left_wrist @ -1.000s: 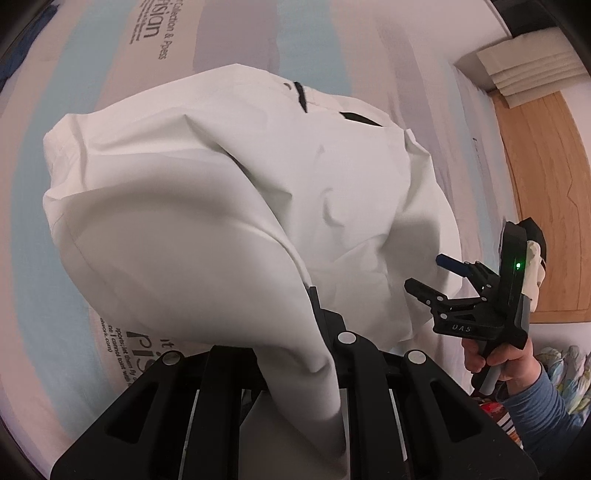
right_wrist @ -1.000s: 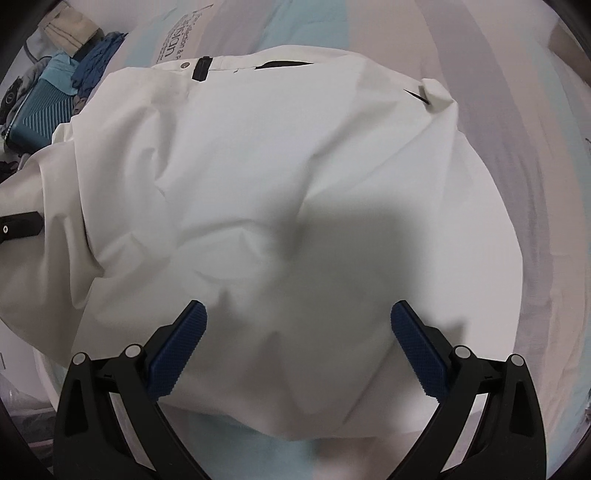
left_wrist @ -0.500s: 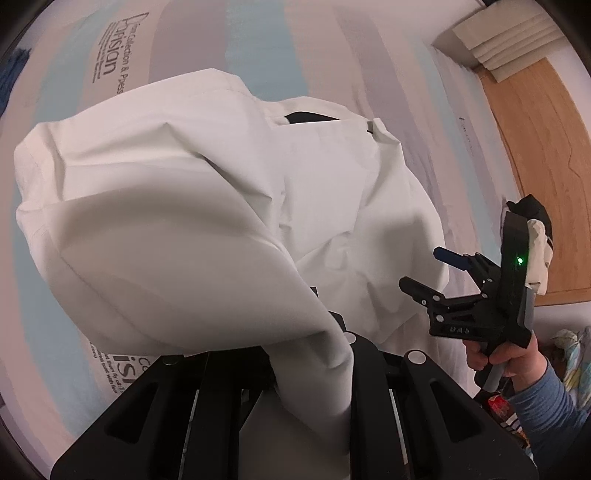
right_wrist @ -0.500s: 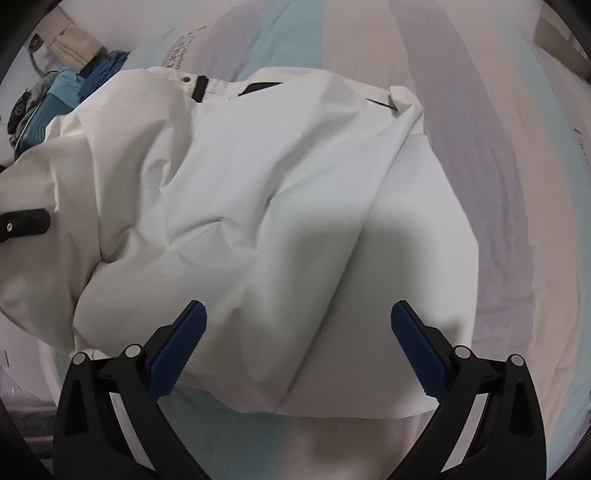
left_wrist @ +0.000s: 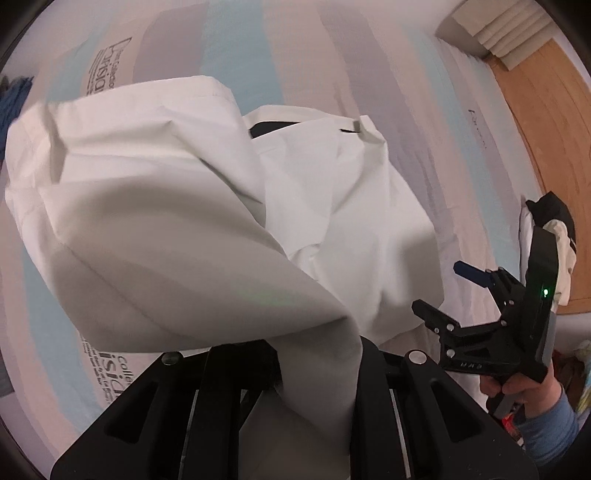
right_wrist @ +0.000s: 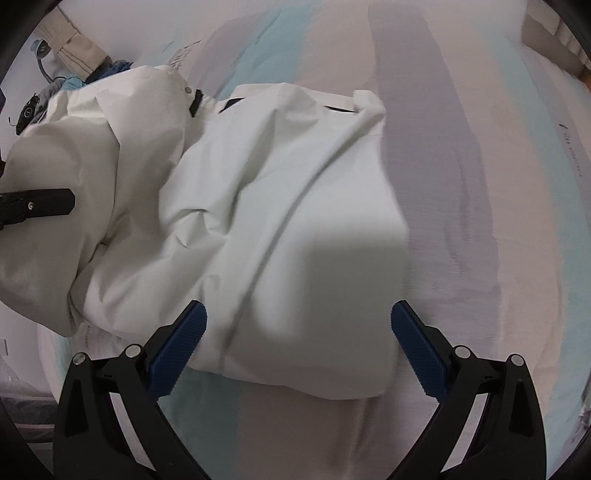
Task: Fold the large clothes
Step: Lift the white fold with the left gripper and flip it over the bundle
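Observation:
A large white jacket (left_wrist: 332, 229) with black trim lies on the striped bed; it also shows in the right wrist view (right_wrist: 280, 229). My left gripper (left_wrist: 317, 354) is shut on a fold of the jacket and holds that part lifted above the bed; the cloth hides its fingertips. Its finger shows at the left edge of the right wrist view (right_wrist: 37, 206). My right gripper (right_wrist: 295, 332) is open and empty, hovering over the jacket's near edge. It also shows in the left wrist view (left_wrist: 454, 291), to the right of the jacket.
The striped bed sheet (right_wrist: 480, 184) spreads all around. A wooden floor (left_wrist: 546, 155) lies to the right of the bed. A pile of clothes (right_wrist: 55, 96) sits at the far left. A folded blanket (left_wrist: 495, 33) lies at the far right.
My left gripper has carried the lifted fold further across the jacket. My right gripper has drawn back toward the jacket's near edge, still open.

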Demonstrator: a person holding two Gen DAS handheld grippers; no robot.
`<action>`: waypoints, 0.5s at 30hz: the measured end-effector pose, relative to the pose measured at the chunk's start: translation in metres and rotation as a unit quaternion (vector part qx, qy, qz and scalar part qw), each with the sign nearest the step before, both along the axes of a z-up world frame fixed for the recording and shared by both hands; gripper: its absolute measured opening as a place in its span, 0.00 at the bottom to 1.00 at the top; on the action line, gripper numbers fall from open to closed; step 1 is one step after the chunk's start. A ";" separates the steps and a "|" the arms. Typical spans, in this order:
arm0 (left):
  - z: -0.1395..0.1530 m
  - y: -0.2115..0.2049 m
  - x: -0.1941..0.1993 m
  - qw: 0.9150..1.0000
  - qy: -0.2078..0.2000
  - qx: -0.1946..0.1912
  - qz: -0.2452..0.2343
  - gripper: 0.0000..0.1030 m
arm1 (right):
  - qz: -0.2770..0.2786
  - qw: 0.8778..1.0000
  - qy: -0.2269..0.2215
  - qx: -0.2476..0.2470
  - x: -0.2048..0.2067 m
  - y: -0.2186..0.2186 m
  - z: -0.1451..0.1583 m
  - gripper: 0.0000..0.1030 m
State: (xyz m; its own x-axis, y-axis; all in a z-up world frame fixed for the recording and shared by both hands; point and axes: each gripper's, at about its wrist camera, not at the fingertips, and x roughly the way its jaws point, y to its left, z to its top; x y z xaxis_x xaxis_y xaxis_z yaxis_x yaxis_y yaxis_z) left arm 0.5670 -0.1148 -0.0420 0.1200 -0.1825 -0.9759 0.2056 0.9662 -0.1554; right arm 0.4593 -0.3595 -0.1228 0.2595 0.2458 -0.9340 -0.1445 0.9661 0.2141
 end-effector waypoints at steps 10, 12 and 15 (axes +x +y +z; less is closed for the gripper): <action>-0.016 -0.080 0.002 1.000 -0.023 0.021 0.002 0.14 | -0.055 0.997 0.005 -0.046 0.022 -0.051 0.002 0.93; -0.022 -0.093 0.003 0.999 -0.025 0.026 0.003 0.14 | -0.061 0.997 0.007 -0.052 0.031 -0.061 0.001 0.93; -0.036 -0.114 0.008 0.999 -0.027 0.032 0.011 0.14 | -0.061 0.997 0.008 -0.056 0.038 -0.076 0.000 0.93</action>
State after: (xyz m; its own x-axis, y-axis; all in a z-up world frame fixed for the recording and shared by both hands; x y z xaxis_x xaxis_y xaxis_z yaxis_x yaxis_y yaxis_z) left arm 0.5746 -0.2285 -0.0775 0.1754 -0.1163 -0.9776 0.1911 0.9781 -0.0821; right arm 0.4971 -0.4353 -0.1231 0.2654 0.1068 -0.9582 -0.0218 0.9943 0.1048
